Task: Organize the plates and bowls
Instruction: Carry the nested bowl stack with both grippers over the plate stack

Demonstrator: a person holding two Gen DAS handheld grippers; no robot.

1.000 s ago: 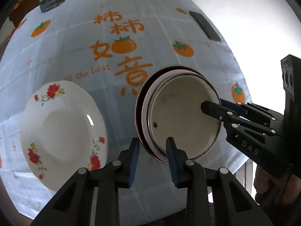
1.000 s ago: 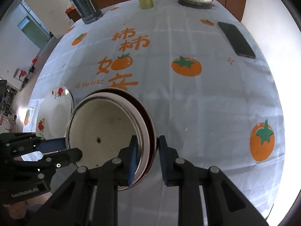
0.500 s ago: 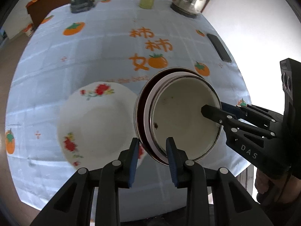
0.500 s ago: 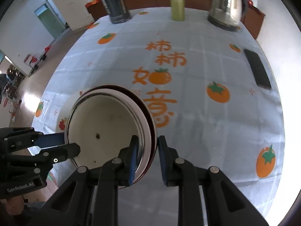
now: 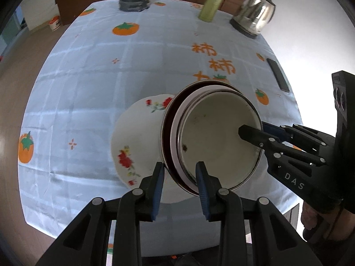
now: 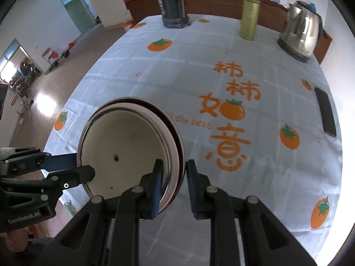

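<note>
Carried over the floral plate, stacked bowls sit clamped in both claws.

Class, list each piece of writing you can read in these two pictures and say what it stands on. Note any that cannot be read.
"DAS": on the right gripper, seen from the left camera.
"GenRobot.AI": on the left gripper, seen from the right camera.
"ll the best": on the tablecloth, its start hidden behind the bowls.
Large orange Chinese characters: on the tablecloth.
Kettle and green can: no readable text.
</note>
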